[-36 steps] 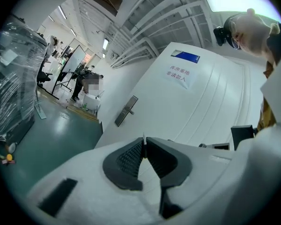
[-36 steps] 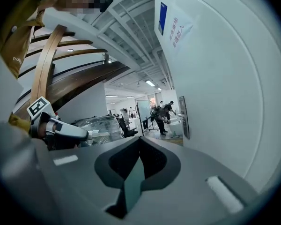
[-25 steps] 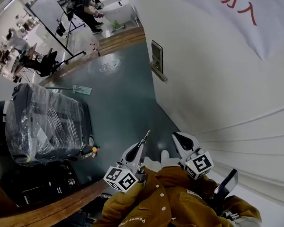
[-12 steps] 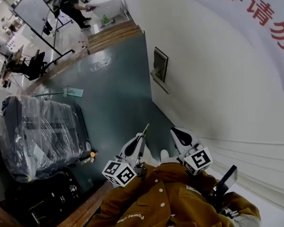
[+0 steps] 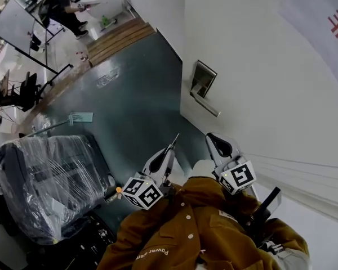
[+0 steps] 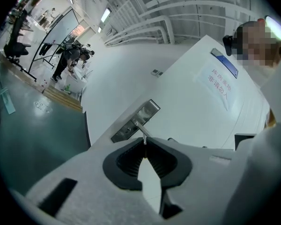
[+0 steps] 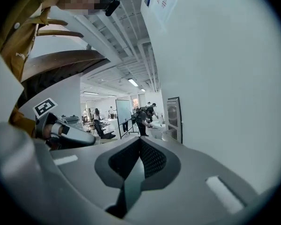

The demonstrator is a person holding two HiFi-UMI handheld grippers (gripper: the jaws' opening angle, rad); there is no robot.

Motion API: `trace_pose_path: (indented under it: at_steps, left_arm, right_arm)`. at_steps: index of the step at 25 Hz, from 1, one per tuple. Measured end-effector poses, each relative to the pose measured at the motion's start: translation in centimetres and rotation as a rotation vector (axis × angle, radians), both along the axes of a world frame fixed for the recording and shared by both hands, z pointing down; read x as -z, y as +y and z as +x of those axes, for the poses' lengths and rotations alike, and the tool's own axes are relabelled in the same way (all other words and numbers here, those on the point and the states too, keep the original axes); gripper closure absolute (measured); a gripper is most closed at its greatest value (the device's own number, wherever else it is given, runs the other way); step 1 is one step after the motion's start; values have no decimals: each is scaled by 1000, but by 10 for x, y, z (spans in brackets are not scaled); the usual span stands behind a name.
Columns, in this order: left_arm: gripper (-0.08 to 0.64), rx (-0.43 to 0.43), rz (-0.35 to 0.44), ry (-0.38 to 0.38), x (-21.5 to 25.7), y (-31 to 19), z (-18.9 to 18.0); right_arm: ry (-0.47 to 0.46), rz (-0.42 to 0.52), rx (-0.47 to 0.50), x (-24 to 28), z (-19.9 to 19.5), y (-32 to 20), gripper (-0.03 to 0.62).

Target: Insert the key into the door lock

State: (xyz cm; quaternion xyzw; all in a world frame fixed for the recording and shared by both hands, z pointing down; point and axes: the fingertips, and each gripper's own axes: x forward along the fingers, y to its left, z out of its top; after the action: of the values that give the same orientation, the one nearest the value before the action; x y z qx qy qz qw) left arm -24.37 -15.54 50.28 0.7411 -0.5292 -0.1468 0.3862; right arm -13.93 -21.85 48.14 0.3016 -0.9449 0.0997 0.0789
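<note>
White door (image 5: 259,83) is filling the right half of the head view, with a teal floor (image 5: 135,94) running along its foot and a plastic-wrapped seat (image 5: 50,179) standing at lower left, partly cut off by the frame edge. A brown jacket (image 5: 191,229) is covering the person's arms and hiding both hands. The left gripper (image 5: 169,151) is reaching forward beside the door, its jaws clamped on the key (image 5: 174,141). The right gripper (image 5: 213,139) is hanging just beside it, nearer the door, its jaws pressed together with nothing between them. The lock plate (image 5: 203,79) is sitting on the door face ahead of both grippers, and a lever handle (image 5: 207,106) is projecting from its lower part. The key is lying with its long axis in line with the left jaws, tip pointing away from the person and up toward the lock plate, clear of the plate and of the lever. In the left gripper view only a thin sliver of the key (image 6: 144,140) is showing past the pads. There its tip is overlapping the lever, so the two are hard to separate. The key's head is buried between the jaws, and no view is resolving a keyhole on the lock plate (image 6: 136,121). A red-lettered sign (image 5: 332,21) on the door is being cut off at the frame edge.
</note>
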Motion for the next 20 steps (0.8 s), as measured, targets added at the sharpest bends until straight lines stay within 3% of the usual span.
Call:
trace_pose_path:
  at_steps: [6,14,17,20]
  left_arm:
    - [534,-22,-20,133,-15,-39,-8]
    - [534,21,-90,406,-56,-95,4]
    - [534,43,-129,548,-69,-114,16]
    - [534,32,-135,596,-82,-133,24]
  right_arm:
    - [2,11,-9,8,-18,-7,586]
    - [32,14,-10,-3,-8,-23,586]
    - [34,16,-33,-5,1,-31,586]
    - [36,13,-51,-6,9,-35,586]
